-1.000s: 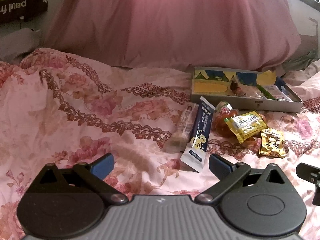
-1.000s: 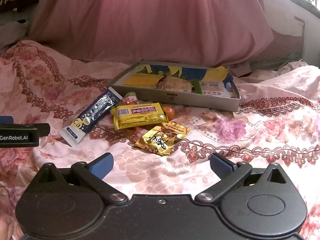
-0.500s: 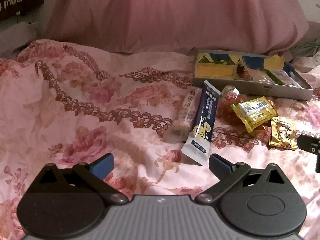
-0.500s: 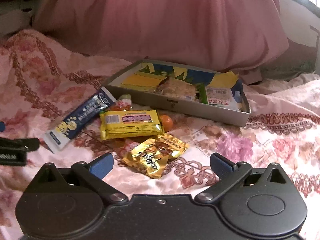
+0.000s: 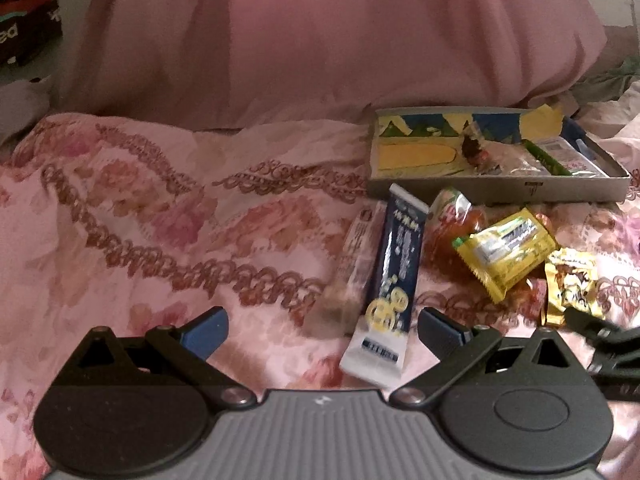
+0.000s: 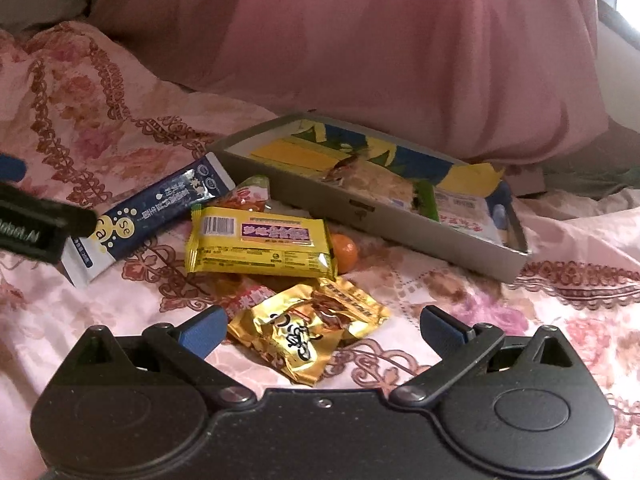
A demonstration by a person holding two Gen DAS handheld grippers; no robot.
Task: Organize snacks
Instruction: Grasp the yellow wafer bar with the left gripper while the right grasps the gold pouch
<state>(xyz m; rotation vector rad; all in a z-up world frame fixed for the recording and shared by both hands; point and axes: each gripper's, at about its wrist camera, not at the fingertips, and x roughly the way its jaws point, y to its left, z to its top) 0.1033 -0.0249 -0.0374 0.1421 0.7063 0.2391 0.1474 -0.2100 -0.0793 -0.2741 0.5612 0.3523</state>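
Note:
Loose snacks lie on a pink floral bedspread in front of a shallow grey box (image 5: 496, 191) (image 6: 400, 232) that holds several packets. A dark blue stick pack (image 5: 394, 276) (image 6: 156, 216) lies beside a pale stick pack (image 5: 354, 256). A yellow bar (image 5: 506, 248) (image 6: 260, 242), a gold foil packet (image 5: 572, 286) (image 6: 308, 332), an orange-red pouch (image 5: 452, 220) and a small orange ball (image 6: 345, 253) sit nearby. My left gripper (image 5: 322, 326) is open, its span over the blue pack's near end. My right gripper (image 6: 322, 328) is open around the gold packet.
A big pink pillow or duvet (image 5: 320, 40) (image 6: 360, 40) rises behind the box. The bedspread (image 5: 140, 220) spreads out to the left. The right gripper's black body (image 5: 604, 340) shows at the left view's right edge; the left one (image 6: 36, 232) at the right view's left edge.
Both grippers have moved forward and lower toward the snacks. The gold packet now lies between the right fingers, and the blue pack's end between the left ones. Both stayed open.

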